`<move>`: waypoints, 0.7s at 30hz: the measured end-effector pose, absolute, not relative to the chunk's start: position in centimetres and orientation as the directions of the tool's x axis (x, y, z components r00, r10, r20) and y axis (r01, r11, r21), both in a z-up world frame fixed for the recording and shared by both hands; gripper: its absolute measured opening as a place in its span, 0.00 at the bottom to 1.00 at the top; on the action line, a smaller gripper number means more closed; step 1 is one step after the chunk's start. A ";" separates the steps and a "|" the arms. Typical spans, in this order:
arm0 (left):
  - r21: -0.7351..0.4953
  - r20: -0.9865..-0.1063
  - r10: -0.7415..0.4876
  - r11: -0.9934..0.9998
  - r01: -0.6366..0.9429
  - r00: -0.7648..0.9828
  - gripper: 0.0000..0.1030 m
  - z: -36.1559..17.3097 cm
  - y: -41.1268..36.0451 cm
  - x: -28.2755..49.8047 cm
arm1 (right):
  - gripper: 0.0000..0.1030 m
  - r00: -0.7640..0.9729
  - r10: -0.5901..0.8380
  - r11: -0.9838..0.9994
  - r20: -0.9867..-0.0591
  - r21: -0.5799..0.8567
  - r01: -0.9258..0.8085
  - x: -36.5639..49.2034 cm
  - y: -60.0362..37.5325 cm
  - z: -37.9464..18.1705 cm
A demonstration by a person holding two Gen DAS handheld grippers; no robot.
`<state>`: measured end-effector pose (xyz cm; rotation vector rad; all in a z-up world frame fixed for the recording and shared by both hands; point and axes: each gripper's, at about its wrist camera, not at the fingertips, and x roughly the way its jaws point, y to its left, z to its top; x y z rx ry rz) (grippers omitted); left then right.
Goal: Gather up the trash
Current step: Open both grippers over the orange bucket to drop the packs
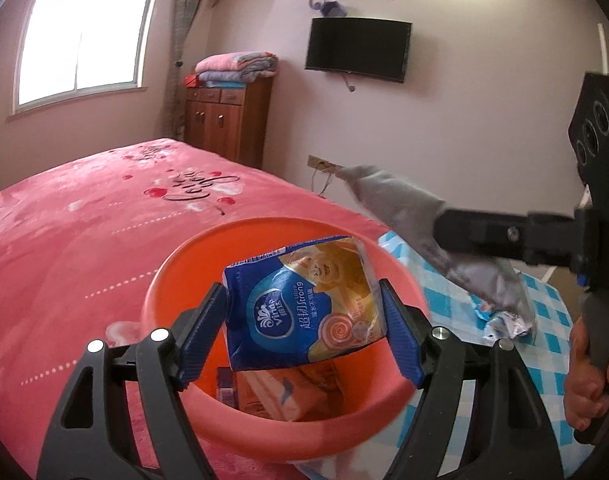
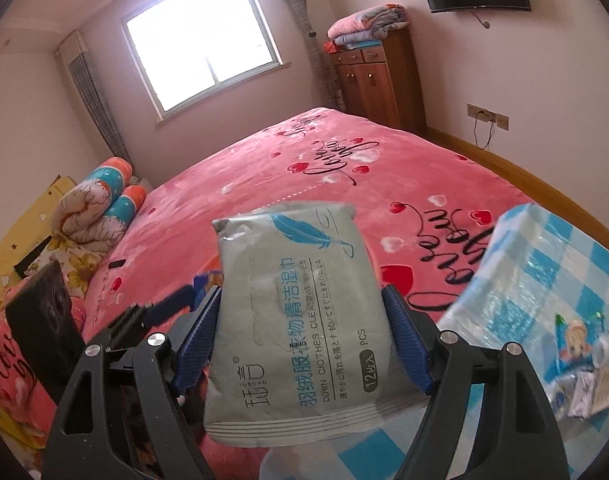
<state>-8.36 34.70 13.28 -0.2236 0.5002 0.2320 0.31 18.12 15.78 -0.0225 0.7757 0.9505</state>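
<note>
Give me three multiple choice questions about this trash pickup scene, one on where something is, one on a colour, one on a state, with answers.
1. Where is the blue tissue pack?
A. On the bed
B. Above the bin, in the left gripper
C. On the cabinet

2. What colour is the bin?
A. Orange
B. Green
C. White

3. What state is the right gripper in?
A. Open, holding nothing
B. Shut on the grey wipes pack
C. Resting on the floor

Answers: 1 B, the pack sits between the jaws over the bin's opening. 2 A, its rim and wall are orange. 3 B, the jaws press the pack's two sides.
</note>
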 end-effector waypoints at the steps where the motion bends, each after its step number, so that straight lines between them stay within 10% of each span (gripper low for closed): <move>1: -0.161 -0.507 0.167 0.945 -0.284 0.846 0.75 13.0 35.0 -8.2 | 0.77 0.330 0.726 0.598 -0.603 0.315 -0.737 0.6 18.4 15.6; 21: -0.135 -0.526 0.219 0.933 -0.335 0.822 0.89 12.6 34.8 -10.0 | 0.91 0.494 0.670 0.710 -0.555 0.284 -0.644 -2.2 12.2 12.9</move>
